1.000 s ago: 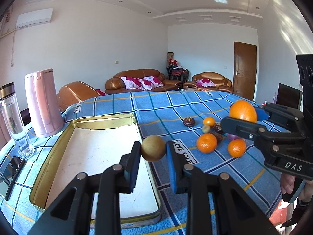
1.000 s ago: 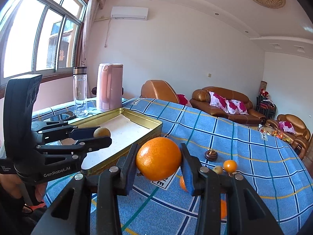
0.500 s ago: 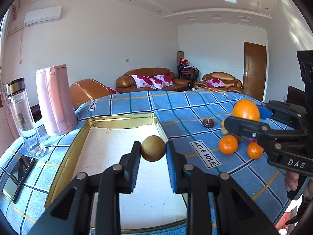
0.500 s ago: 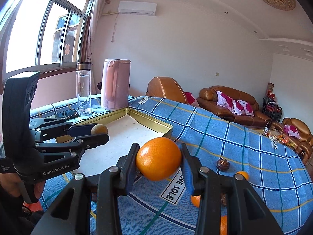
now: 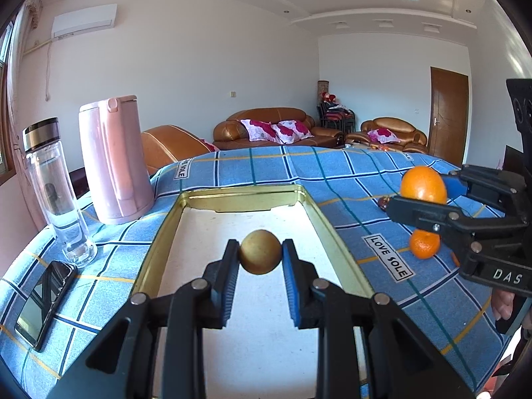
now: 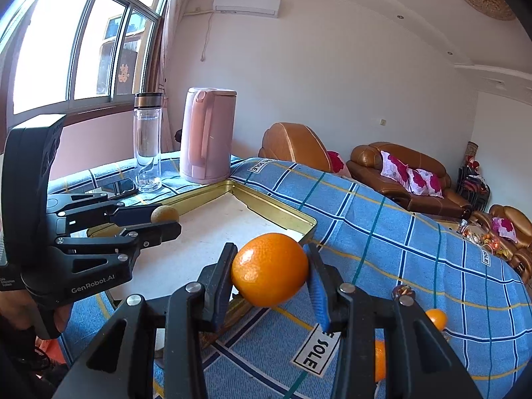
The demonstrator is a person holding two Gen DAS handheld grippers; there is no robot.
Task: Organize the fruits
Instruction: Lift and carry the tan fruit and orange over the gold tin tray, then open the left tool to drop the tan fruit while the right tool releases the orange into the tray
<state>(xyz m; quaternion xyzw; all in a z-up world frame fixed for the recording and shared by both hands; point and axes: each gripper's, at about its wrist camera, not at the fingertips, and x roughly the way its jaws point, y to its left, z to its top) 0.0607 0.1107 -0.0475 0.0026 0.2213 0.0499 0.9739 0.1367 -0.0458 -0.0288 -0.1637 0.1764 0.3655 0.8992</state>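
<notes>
1. My left gripper (image 5: 260, 256) is pinching a small round tan-brown fruit (image 5: 260, 252) between its blue pads, held over the white floor of the shallow gold-rimmed metal tray (image 5: 335, 232).
2. My right gripper (image 6: 271, 274) is clamped on a large glossy orange (image 6: 270, 269), which hangs above the near corner of the tray, over its rim and the blue checked cloth on the desk (image 6: 415, 249).
3. The left wrist view alone shows the whole tray from end to end, with nothing lying in it; the right wrist view catches only its far corner and part of the floor.
4. The left view shows one small orange mandarin (image 5: 424, 244) resting on the cloth just below my right gripper, mostly clear of it.
5. The right view shows fruit the left does not: a dark brown round fruit (image 6: 399, 288) and another small mandarin (image 6: 437, 318) on the cloth to the right, partly behind my gripper's finger.
6. Both views carry the pink plastic kettle (image 5: 114, 159), the clear glass bottle with a dark cap (image 5: 53, 189) and the black phone (image 5: 45, 302) lying flat, all beside the tray's left side.
7. Only the right view shows the window (image 6: 76, 40).
</notes>
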